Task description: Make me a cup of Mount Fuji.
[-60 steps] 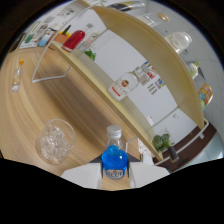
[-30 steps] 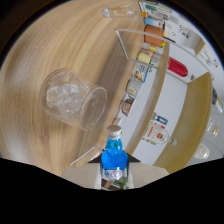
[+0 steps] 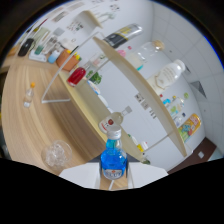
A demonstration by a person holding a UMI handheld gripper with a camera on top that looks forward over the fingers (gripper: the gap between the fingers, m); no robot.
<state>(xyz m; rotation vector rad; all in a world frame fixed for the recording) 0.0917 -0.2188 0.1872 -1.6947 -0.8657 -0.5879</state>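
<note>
1. One small bottle of blue liquid point(image 3: 114, 159), pale cap on top, clamped upright between the two white fingers of the hand-held gripper point(image 3: 114, 176), lifted clear of the surface.
2. Just beside and below it, toward the left finger: a clear glass point(image 3: 56, 154) holding what looks like ice, standing on the wooden surface point(image 3: 30, 135).
3. Beyond the bottle: a small clear bottle with a red label point(image 3: 116, 119) near the surface's far edge, then a curved shelf point(image 3: 150, 95) crowded with bottles and jars.
4. Farther off on the surface: a tiny bottle with an orange cap point(image 3: 29, 95), well apart from the glass.
5. Likely step: carrying the blue bottle to the glass for pouring.
6. To do well: grip kept firm, bottle held level until over the glass mouth, cap dealt with before tipping, then a slow tilt to avoid splashing.
</note>
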